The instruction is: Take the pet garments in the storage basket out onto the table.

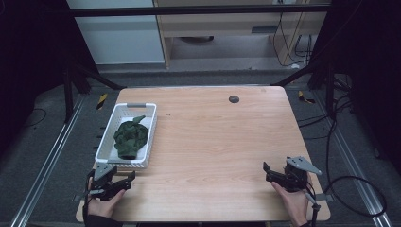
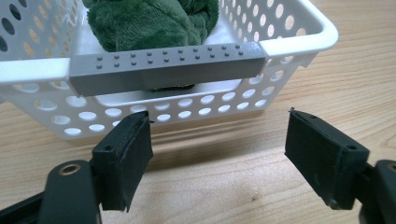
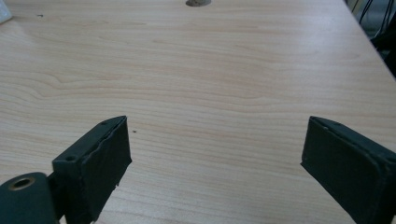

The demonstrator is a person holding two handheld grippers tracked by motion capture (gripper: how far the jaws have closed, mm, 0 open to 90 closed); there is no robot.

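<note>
High view: green cloth [image 1: 131, 137] in white basket [image 1: 150, 137]; grommet [image 1: 233, 99] beyond.

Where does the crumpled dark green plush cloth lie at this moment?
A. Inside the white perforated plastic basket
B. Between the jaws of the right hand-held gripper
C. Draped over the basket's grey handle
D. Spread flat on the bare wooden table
A. The crumpled dark green plush cloth lies bunched inside the white perforated plastic basket, behind its grey handle; the jaws of the left hand-held gripper and the right hand-held gripper stand open and hold nothing.
</note>
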